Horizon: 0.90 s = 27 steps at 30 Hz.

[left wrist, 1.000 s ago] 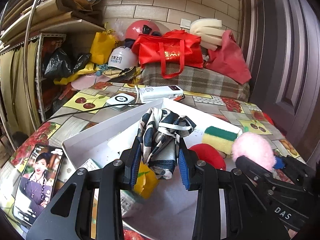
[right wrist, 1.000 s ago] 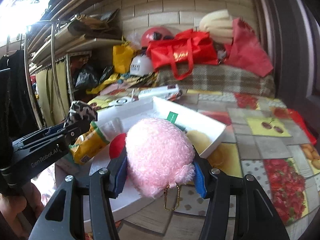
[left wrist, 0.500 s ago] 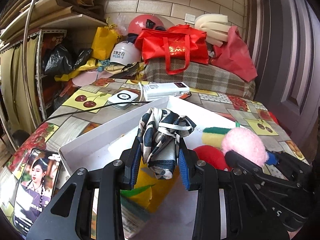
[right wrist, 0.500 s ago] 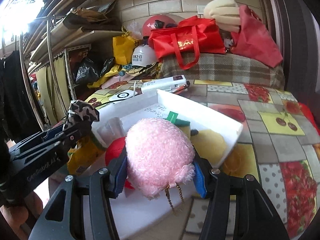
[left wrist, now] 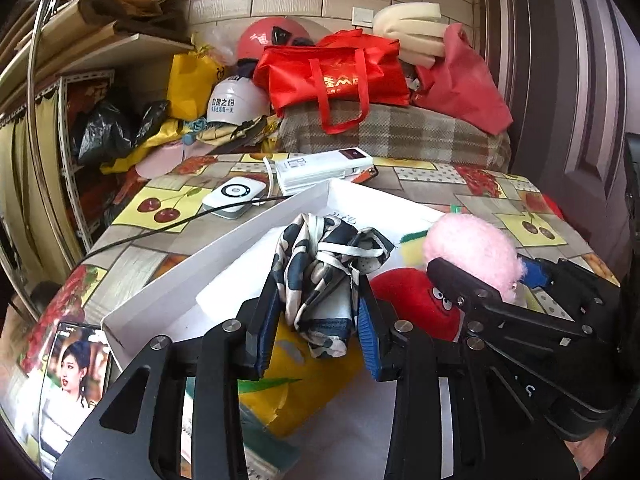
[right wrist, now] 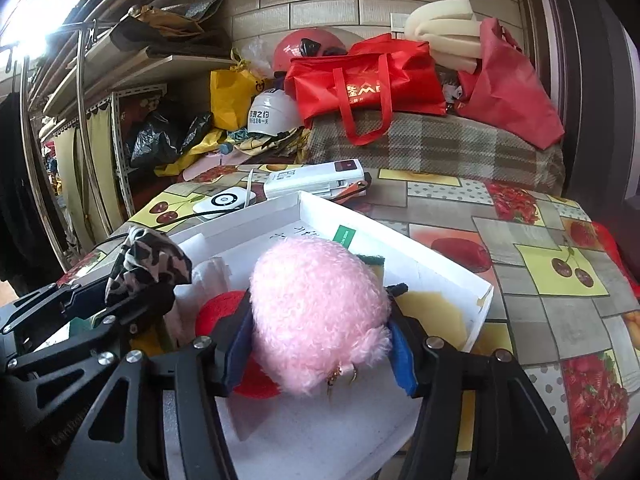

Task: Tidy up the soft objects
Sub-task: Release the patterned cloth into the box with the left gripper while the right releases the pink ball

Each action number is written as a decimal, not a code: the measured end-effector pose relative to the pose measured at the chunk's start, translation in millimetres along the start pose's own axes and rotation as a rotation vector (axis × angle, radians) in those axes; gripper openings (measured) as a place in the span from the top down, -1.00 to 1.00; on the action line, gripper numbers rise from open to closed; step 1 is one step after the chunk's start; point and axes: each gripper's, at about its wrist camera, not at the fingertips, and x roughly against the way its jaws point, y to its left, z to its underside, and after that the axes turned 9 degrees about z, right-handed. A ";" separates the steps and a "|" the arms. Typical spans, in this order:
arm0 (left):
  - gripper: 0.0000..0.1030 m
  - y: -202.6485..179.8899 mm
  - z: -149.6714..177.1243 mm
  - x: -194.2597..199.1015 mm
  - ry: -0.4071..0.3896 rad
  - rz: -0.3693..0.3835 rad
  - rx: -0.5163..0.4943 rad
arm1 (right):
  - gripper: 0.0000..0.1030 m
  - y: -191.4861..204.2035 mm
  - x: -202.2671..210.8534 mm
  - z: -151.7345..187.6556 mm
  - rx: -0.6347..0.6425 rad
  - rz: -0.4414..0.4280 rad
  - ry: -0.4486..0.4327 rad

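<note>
A: Your left tool is clamped tight on the crumpled navy-and-white patterned silk scarf, its blue pads pressed into the cloth from both sides.

B: And what lies under it?

A: Just below its tips you have a yellow-and-green plastic packet on the floor of the shallow white cardboard box. To the right of your left tool sits a round red plush toy with cartoon eyes, inside that box.

B: My right tool?

A: Your right tool has the fluffy pink plush ball between its blue pads; the jaws are easing apart, yet the fur touches both pads. You hold it over the box, above the red toy. Just ahead of the ball lies a yellow sponge with a green scouring top.

B: Beyond the box?

A: The box rests on your desk with the fruit-patterned cloth. Past its far rim sit a white power bank and a small white round-dial device. Left of your left tool a lit phone lies flat.
</note>
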 end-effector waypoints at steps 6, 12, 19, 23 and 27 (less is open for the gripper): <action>-0.16 10.1 0.3 6.8 -0.032 -0.028 0.049 | -0.37 -2.4 -2.3 -0.3 -0.014 -0.002 0.014; -1.00 33.2 4.2 25.5 -0.091 -0.068 0.142 | -0.99 -14.6 -0.4 -0.2 -0.079 0.017 -0.003; -1.00 31.2 5.6 32.2 -0.124 -0.082 0.143 | -0.99 -13.0 11.1 0.0 -0.076 0.045 -0.070; -1.00 27.3 6.8 36.7 -0.145 -0.088 0.127 | -0.99 -14.1 17.6 0.5 -0.083 0.054 -0.110; -1.00 26.2 9.2 39.3 -0.151 -0.074 0.139 | -0.99 -17.3 26.6 2.3 -0.098 0.065 -0.160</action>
